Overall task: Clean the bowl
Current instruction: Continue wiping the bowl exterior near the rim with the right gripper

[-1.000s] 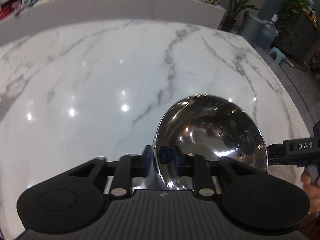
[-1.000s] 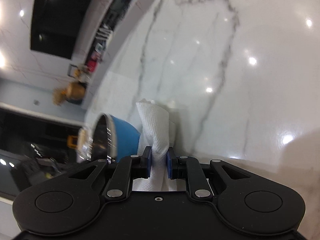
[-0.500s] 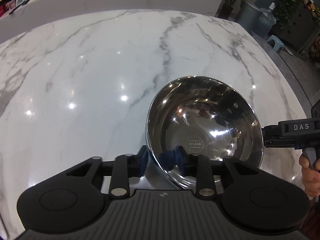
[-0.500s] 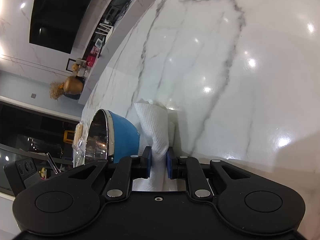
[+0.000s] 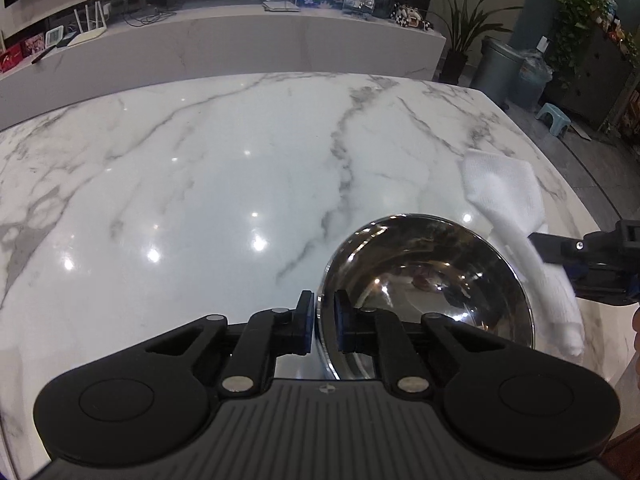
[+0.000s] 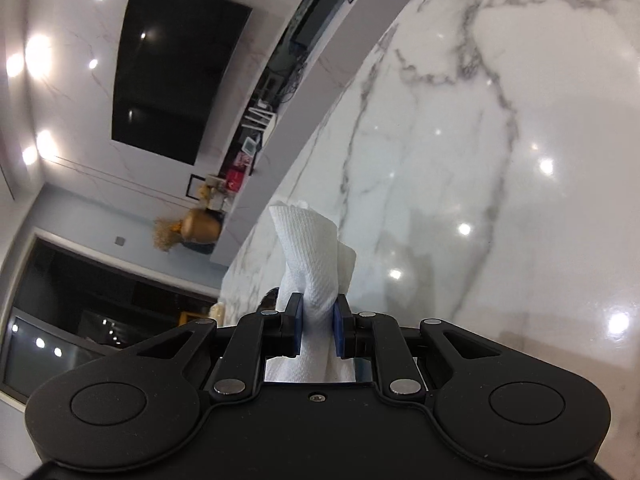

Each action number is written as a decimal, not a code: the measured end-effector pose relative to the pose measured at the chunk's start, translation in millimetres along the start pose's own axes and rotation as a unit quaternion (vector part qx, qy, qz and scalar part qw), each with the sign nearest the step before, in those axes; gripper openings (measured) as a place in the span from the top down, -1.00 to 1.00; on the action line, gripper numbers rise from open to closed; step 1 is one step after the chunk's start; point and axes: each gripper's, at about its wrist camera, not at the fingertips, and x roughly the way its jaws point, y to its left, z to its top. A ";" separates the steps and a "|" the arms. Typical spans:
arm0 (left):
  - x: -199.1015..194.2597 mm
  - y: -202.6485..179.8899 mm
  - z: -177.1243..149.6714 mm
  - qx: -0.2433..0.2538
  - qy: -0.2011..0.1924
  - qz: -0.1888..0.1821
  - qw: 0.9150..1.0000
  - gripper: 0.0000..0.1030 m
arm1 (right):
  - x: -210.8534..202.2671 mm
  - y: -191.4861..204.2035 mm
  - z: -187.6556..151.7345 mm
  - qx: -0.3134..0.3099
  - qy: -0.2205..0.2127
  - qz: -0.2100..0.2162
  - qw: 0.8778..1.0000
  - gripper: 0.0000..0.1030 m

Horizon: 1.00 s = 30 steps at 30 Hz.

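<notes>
A shiny steel bowl [image 5: 432, 288] is held tilted above the marble table [image 5: 200, 184] in the left wrist view. My left gripper [image 5: 321, 322] is shut on its near rim. My right gripper [image 6: 316, 324] is shut on a white paper towel [image 6: 310, 248], which sticks up between the fingers. In the left wrist view the right gripper [image 5: 568, 264] comes in from the right edge, and the paper towel [image 5: 512, 216] hangs beside the bowl's right rim. Only a sliver of the bowl's rim [image 6: 270, 295] shows in the right wrist view.
The marble table's far edge [image 5: 280, 76] meets a long white counter [image 5: 224, 44] with small items. A plant [image 5: 468, 28], bins [image 5: 500, 72] and a stool [image 5: 554, 118] stand on the floor past the table's right edge.
The left gripper has tilted the bowl more upright and pulled back. The right gripper with the towel has risen beside the bowl's right rim; the bowl has nearly left the right wrist view.
</notes>
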 end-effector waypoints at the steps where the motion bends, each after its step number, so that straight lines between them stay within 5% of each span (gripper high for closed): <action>1: 0.2 -0.4 0.1 0.000 -0.001 0.001 1.000 0.81 | 1.7 -0.2 -0.5 -0.001 0.005 -0.002 1.000 0.73; 16: 1.5 -1.1 0.2 -0.009 -0.003 0.002 1.000 0.79 | 21.0 -13.1 -12.6 0.017 0.065 -0.072 0.995 0.73; 20: 3.8 0.4 -0.6 -0.028 0.014 0.024 0.999 0.27 | 24.6 -10.5 -16.0 0.008 0.072 -0.082 0.994 0.73; 30: 7.7 -3.6 -9.9 -0.019 0.067 0.007 0.998 0.30 | 24.6 -3.5 -14.4 0.001 0.070 -0.086 0.994 0.73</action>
